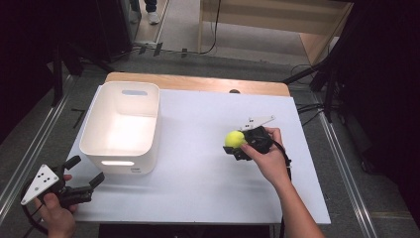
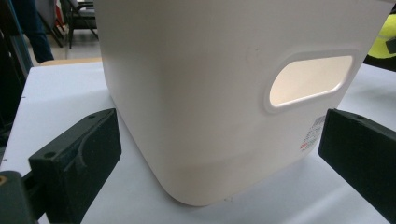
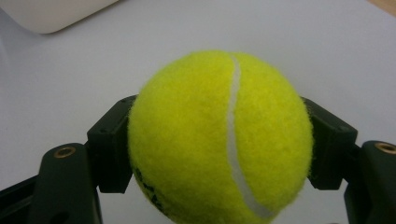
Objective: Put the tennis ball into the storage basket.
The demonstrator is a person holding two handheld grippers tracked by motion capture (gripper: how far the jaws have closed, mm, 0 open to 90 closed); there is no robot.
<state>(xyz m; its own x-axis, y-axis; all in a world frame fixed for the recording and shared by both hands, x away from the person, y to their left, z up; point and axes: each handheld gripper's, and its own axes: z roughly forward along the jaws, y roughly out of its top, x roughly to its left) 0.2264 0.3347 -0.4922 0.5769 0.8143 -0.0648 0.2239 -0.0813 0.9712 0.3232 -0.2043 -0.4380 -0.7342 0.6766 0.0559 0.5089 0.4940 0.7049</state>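
Two grippers are at work, and the move ahead turns on how the tennis ball (image 1: 234,139) lies relative to the white bin (image 1: 120,148). The right gripper (image 1: 236,145) is clamped on the ball, its jaws pressing either side of it, as the right gripper view makes plain with the tennis ball (image 3: 219,140) bulging between the black pads. In the high view the ball sits right of the table's middle, low over the white table top (image 1: 198,183), and the bin stands well apart from it toward the table's left side, its open mouth facing up. The gripper points roughly toward the bin, so a carry would probably run leftward across the table and then up over the near rim. The bin's long axis runs away from the person, front to back. The left gripper (image 1: 88,173) hovers just beside the bin's near corner with its jaws spread wide and nothing between them; its own view looks at the bin (image 2: 196,102) wall and the handle slot (image 2: 310,80). That hand is the nearer one to the bin, and could steady it. The white sheet covers a wooden table (image 1: 198,82), and beyond it lies a grey floor (image 1: 237,44) with cables and dark stands.
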